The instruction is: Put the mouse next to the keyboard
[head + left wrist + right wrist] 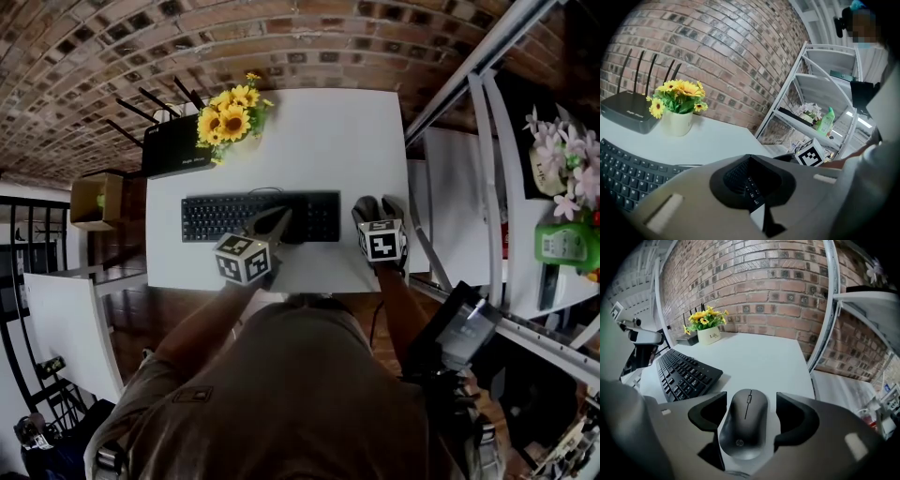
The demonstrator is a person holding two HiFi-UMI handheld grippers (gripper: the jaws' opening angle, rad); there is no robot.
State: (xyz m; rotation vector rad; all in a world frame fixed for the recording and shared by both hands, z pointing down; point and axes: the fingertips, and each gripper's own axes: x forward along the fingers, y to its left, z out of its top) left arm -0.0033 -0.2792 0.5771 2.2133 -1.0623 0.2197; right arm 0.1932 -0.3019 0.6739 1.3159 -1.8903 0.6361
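Your mouse [744,425] is a smooth, matte dark-grey oval. It has a thin seam down its front half, a slim scroll wheel and a small round logo near the back. It lies flat on the white counter [328,141] near the right edge, toward the front. It is just beside the right end of the black keyboard [253,214] but not touching it, and its wheel end points at the brick wall.

Your right gripper [378,211] straddles the mouse. Its fingers [797,413] stand wide apart, and a strip of bare counter shows on each side between the black pads and the mouse shell. Your left gripper [279,217] hangs over the keyboard's right half. Its grey fingers [693,206] are drawn together to a point with nothing between them.

In the head view the right gripper and its marker cube cover the mouse almost wholly. In the right gripper view the gripper's body cuts off the rear end of the mouse. The left gripper hides part of the keyboard's middle keys, and from its own view only a few keys show through the dark hollow behind the tips.

At the counter's back left corner stand yellow sunflowers [230,112] in a cream pot [678,123]. Beside them is a flat black router [173,145] with thin antennas. A white metal shelf frame [829,310] rises past the right edge.
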